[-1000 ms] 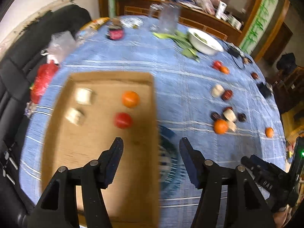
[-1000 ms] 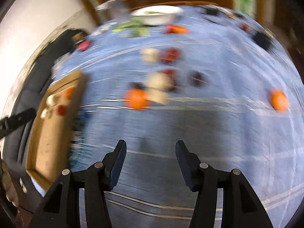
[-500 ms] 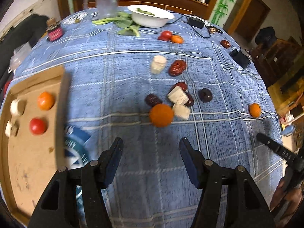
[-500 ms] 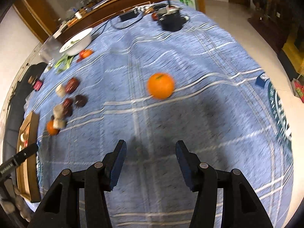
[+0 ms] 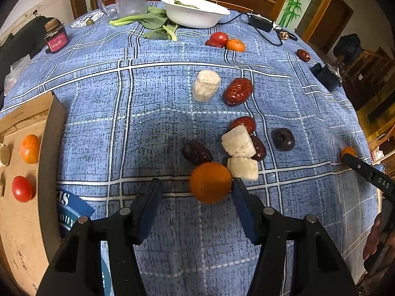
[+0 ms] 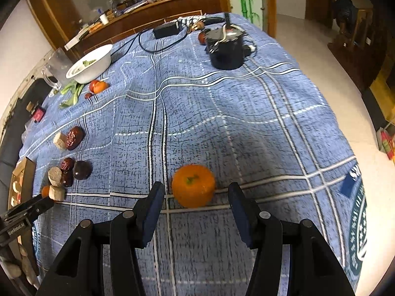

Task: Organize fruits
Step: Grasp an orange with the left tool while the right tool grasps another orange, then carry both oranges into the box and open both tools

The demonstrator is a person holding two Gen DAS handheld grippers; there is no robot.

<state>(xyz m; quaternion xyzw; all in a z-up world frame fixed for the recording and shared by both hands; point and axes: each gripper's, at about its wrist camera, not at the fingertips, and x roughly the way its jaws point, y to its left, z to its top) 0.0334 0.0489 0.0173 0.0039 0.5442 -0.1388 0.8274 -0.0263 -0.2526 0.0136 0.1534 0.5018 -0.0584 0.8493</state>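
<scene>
Both grippers shifted right onto oranges, left gripper [image 5: 196,193] jaws narrowing, tablecloth edge near

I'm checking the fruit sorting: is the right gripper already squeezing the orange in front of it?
No, the right gripper stands open, with clear gaps between its pads and the orange on the blue cloth.

Blue checked tablecloth [image 5: 153,103] carries scattered fruit [image 5: 210,182].

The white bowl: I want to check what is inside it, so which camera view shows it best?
The left wrist view: the white bowl sits near the top centre, large and sharp, with green leaves visible inside. In the right wrist view the bowl is smaller, off at the left and tilted by the fisheye, with only a few green bits showing.
</scene>
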